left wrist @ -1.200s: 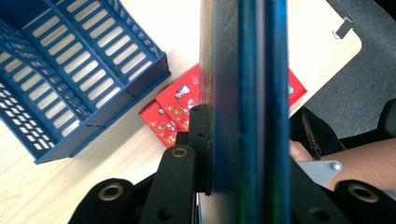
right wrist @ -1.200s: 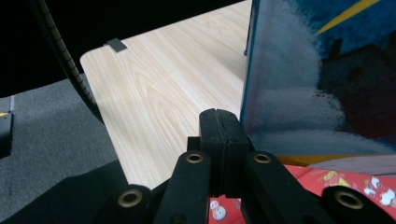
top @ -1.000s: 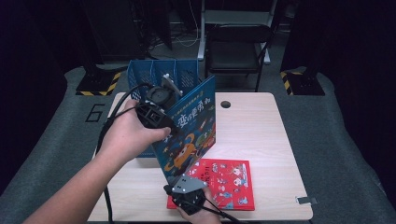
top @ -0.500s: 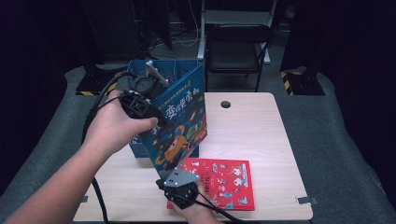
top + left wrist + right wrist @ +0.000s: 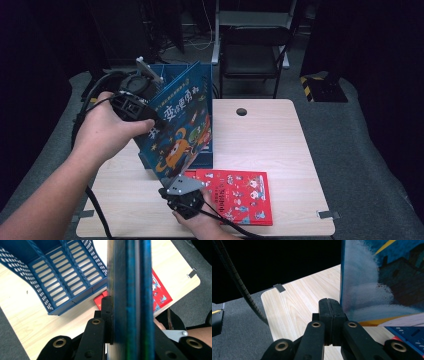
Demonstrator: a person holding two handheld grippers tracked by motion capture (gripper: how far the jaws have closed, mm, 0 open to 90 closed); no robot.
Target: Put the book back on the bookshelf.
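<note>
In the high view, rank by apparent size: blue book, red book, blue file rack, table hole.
1. Blue book, though it is lifted nearer the camera.
2. Red book, looking about as large, so the top two are unsure.
3. Blue file rack, mostly hidden behind the blue book.
4. Table hole.

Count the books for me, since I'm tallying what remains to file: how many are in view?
2. A blue picture book is held upright by the left gripper in front of the blue slotted file rack; a red picture book lies flat on the wooden table. The rack may hide others.
</note>
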